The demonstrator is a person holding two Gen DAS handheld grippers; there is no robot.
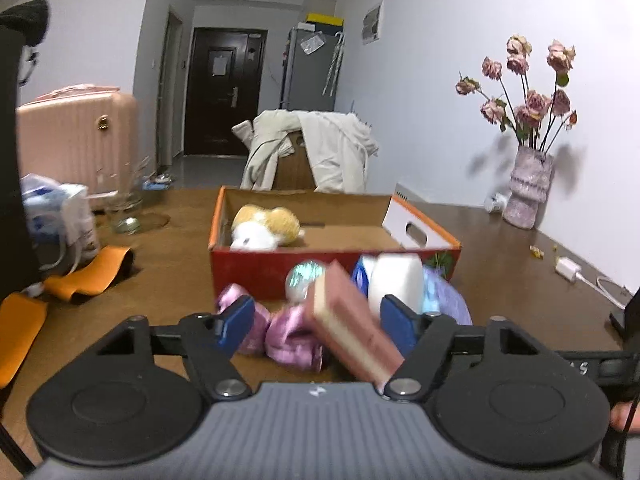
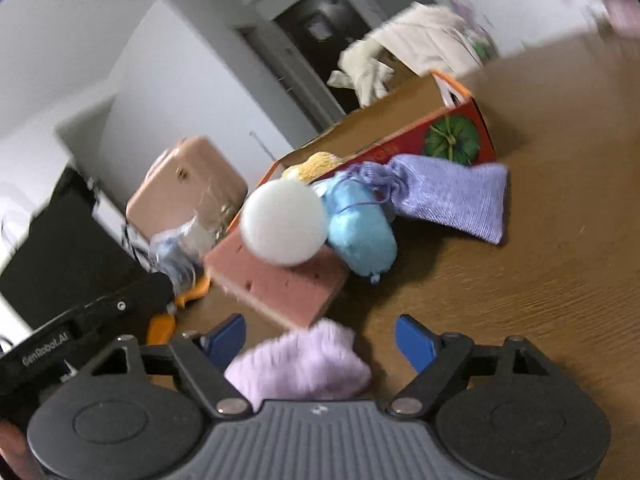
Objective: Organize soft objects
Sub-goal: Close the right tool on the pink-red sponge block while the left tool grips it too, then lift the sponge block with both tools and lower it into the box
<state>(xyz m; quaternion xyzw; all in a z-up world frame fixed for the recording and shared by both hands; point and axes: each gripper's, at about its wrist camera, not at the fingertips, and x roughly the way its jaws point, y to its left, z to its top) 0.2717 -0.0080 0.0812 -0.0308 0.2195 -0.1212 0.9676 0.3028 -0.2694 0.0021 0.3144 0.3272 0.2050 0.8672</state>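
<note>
A red cardboard box (image 1: 256, 270) stands open on the brown table, with a yellow and white plush toy (image 1: 266, 227) inside. In front of it lie a pink sponge (image 1: 352, 326), a white round sponge (image 1: 396, 282), a pink fuzzy sock (image 1: 286, 334), a blue soft roll (image 2: 360, 230) and a lilac knitted pouch (image 2: 450, 196). My left gripper (image 1: 318, 320) is open, its jaws on either side of the pink sponge and sock. My right gripper (image 2: 320, 338) is open above the pink sock (image 2: 300, 364). The box (image 2: 404, 140), pink sponge (image 2: 276, 280) and white sponge (image 2: 284, 226) also show there.
A vase of dried roses (image 1: 528, 188) stands at the table's right back by the wall. A white charger and cable (image 1: 572, 270) lie at the right. Orange pieces (image 1: 92, 272), a plastic bag (image 1: 60, 216) and a glass (image 1: 126, 208) sit at the left. A chair with clothes (image 1: 312, 148) stands behind the box.
</note>
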